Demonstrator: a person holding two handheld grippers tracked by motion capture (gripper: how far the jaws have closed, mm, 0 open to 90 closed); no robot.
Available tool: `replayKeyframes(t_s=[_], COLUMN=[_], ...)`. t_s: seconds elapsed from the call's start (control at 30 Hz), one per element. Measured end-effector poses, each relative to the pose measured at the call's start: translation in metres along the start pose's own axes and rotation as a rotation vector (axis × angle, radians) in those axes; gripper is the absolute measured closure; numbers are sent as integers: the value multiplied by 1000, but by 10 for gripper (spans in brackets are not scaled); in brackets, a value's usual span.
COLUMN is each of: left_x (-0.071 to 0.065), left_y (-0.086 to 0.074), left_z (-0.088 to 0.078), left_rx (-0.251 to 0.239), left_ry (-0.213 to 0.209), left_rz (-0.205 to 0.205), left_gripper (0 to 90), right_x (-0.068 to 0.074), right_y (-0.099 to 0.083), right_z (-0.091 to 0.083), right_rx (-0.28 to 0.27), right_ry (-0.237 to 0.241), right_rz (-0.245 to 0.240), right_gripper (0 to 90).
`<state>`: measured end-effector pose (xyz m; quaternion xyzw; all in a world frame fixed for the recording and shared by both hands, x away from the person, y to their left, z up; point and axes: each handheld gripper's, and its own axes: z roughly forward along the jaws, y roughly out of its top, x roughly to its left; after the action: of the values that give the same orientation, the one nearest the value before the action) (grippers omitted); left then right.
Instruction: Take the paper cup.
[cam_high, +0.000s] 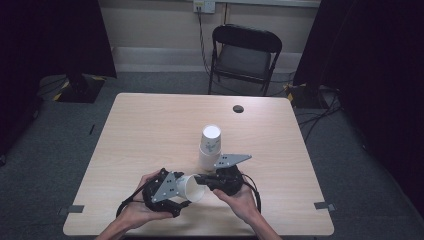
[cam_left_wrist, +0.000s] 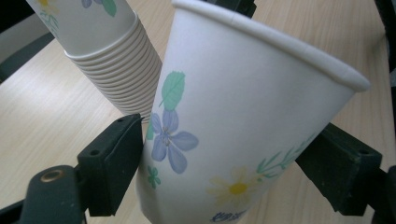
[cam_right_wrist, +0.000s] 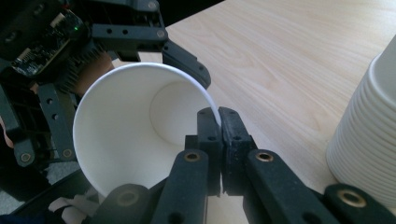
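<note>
Wooden table (cam_high: 150, 125) with a chair (cam_high: 245, 55) behind it. Loose paper cup (cam_high: 191, 188) hangs sideways near the front edge: the right gripper (cam_right_wrist: 219, 116) pinches its rim tight, and the left gripper (cam_left_wrist: 224, 154) squeezes its body. Cup stack (cam_high: 210, 147) stands just behind.

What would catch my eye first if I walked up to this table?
A flowered paper cup lying sideways at the table's near edge, between the left gripper and the right gripper, which pinches its rim. Just behind stands an upside-down stack of cups.
</note>
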<state>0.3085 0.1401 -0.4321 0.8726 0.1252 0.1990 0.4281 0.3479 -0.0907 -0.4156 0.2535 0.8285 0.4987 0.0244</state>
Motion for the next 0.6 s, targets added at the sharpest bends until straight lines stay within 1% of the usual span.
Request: replayKeyframes(t_s=[0.07,0.1,0.17,0.2,0.23,0.3,0.33,0.4,0.47,0.53,0.6], left_x=[2,4,6,8,8,11,11,11,11,11,9], left_y=[-1,-1,-1,-1,-1,-1,-1,-1,-1,-2,-1], left_z=[0,0,-1,-2,-2,-3,-3,-3,-3,-1,-1], left_rx=[-24,-44,-66,-69,-87,-105,-109,-117,-116,-120,-120], left_ry=[-28,-52,-78,-89,-99,-123,-125,-137,-143,-161,-160], left_rz=[-62,-106,-158,-168,-194,-229,-231,-251,-260,-272,-264], left_gripper=[184,186,192,196,199,204,209,211,216,225,255], right_x=[1,1,1,1,0,1,1,1,1,2,2], right_y=[0,0,-1,-1,-1,-1,-1,-2,-3,-3,-2], right_z=[-1,-1,-3,-3,-4,-6,-7,-8,-8,-8,-8], right_rx=[-26,-36,-62,-71,-82,-106,-122,-158,-172,-185,-184], right_ry=[-4,-3,0,0,1,-3,2,11,15,18,13], right_rz=[-6,-5,-6,-4,-5,-3,-4,-8,-6,-14,-5], right_gripper=[872,868,860,860,858,851,846,839,835,829,837])
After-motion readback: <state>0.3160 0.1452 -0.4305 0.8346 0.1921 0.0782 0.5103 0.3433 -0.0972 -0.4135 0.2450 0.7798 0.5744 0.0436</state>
